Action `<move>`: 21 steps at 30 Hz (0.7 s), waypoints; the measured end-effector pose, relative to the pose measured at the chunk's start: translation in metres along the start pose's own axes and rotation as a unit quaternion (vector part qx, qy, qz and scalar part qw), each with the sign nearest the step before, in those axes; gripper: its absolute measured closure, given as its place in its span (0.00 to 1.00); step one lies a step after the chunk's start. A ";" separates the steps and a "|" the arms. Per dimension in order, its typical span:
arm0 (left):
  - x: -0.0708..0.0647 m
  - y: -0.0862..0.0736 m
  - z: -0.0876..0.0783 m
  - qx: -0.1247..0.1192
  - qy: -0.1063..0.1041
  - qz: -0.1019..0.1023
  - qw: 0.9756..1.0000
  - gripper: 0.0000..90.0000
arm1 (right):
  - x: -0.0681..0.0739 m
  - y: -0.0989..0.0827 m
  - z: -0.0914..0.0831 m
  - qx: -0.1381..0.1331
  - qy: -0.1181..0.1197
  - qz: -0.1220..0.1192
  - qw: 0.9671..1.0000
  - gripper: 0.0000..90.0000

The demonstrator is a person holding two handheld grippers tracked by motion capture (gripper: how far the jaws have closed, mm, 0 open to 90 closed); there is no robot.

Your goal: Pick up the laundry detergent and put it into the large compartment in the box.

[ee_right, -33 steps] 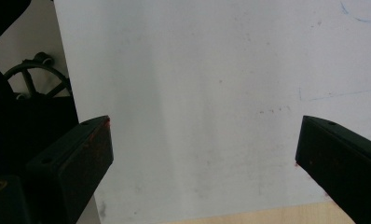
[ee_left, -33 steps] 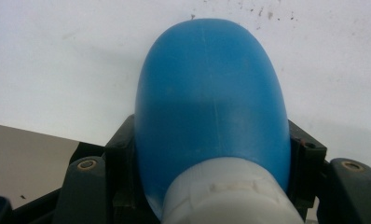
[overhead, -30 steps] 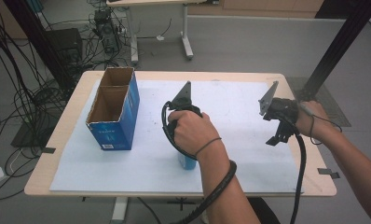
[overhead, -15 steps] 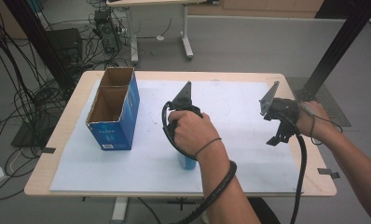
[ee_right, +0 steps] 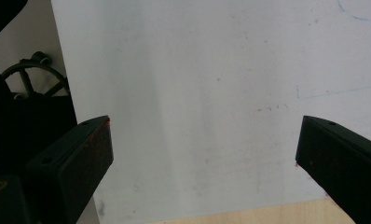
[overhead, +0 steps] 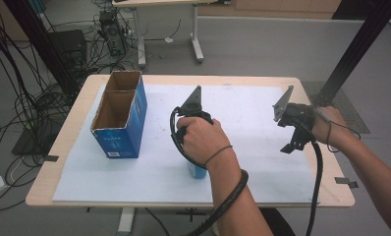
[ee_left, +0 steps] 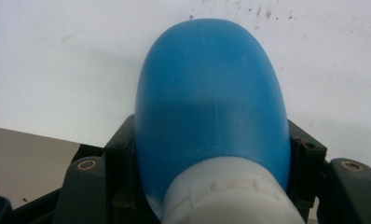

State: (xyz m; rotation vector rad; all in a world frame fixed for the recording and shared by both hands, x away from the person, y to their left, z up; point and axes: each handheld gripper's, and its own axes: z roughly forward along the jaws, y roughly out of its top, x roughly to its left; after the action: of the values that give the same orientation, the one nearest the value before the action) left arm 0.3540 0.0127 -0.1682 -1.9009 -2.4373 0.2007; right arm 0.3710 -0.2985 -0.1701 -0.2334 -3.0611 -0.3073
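A blue plastic bottle (ee_left: 211,102) with a white cap (ee_left: 230,196) is pinched between the two black jaws of my left gripper (ee_left: 212,151), cap end toward the camera. In the high view my left gripper (overhead: 195,163) points down near the table's front middle, and the bottle's (overhead: 197,172) lower end shows under the hand, at or just above the white sheet (overhead: 149,167). My right gripper (overhead: 294,142) hovers at the right side of the table. In the right gripper view, my right gripper (ee_right: 204,140) stands open with only the sheet between its jaws.
An open-topped blue cardboard box (overhead: 119,115) with two compartments stands at the left of the table. The wooden table edge (overhead: 61,147) borders the sheet. Cables (overhead: 16,113) and equipment lie on the floor to the left; another table's legs (overhead: 196,44) stand beyond.
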 end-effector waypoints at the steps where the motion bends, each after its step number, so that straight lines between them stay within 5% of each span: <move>1: 0.000 0.000 0.000 0.001 0.001 0.002 1.000 0.41 | 0.000 0.000 0.000 0.000 0.000 0.001 1.000 0.04; 21: 0.000 0.000 0.000 0.003 0.001 0.003 1.000 0.41 | 0.003 0.005 -0.002 0.005 -0.004 -0.004 1.000 0.05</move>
State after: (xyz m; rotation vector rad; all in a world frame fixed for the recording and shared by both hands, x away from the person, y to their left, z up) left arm 0.3535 0.0130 -0.1678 -1.9061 -2.4274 0.2052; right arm 0.3685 -0.2935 -0.1671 -0.2214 -3.0716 -0.2933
